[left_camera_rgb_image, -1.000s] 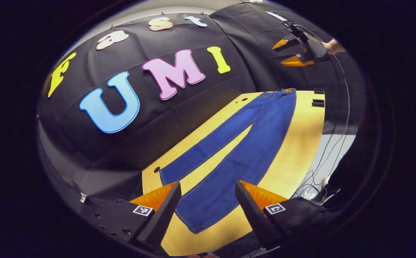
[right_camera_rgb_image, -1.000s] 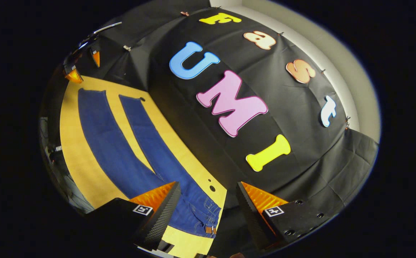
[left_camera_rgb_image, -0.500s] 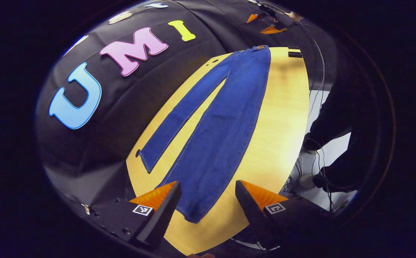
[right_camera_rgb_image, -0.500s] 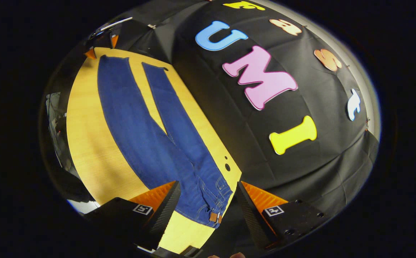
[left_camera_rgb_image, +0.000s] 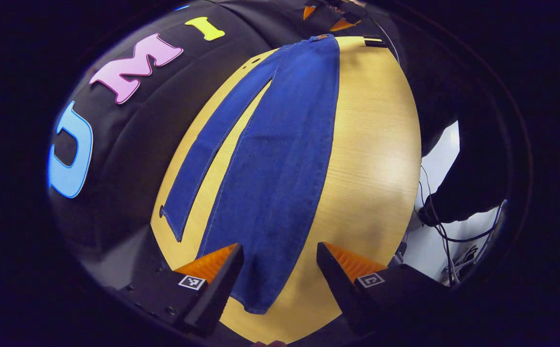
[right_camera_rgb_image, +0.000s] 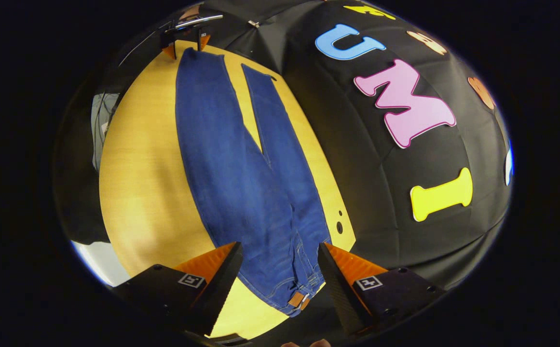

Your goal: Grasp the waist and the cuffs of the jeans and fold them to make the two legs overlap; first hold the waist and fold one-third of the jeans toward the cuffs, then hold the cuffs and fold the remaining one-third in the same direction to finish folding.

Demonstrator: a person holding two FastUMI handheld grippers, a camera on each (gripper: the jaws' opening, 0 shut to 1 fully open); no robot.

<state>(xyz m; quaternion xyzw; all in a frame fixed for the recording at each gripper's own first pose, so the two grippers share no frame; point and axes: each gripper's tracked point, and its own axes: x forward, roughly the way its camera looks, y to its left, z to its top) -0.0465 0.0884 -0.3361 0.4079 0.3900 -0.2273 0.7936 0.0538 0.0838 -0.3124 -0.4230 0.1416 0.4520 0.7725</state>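
Note:
Blue jeans (left_camera_rgb_image: 280, 159) lie flat on a light wooden table (left_camera_rgb_image: 376, 154), legs spread in a narrow V. In the left gripper view my left gripper (left_camera_rgb_image: 280, 279) hovers open above the nearer leg's cuff (left_camera_rgb_image: 258, 303); the other cuff (left_camera_rgb_image: 171, 224) lies to its left. The right gripper view shows the jeans (right_camera_rgb_image: 241, 183) from the waist end. There my right gripper (right_camera_rgb_image: 280, 277) is open over the waist (right_camera_rgb_image: 299, 296) with its brown patch. Each view shows the other gripper far off at the table's opposite end, the right gripper (left_camera_rgb_image: 330, 17) and the left gripper (right_camera_rgb_image: 185, 41).
The black cloth wall (left_camera_rgb_image: 130, 140) runs close along one long side of the table. On the other long side the table edge drops to a white floor with cables (left_camera_rgb_image: 446, 231). A dark block (left_camera_rgb_image: 374, 42) sits at the table's far corner. Two small holes (right_camera_rgb_image: 339, 224) mark the tabletop near the waist.
Both grippers have tipped downward and come in over the jeans' ends. The wall has slid up and away in both views. Both stay open.

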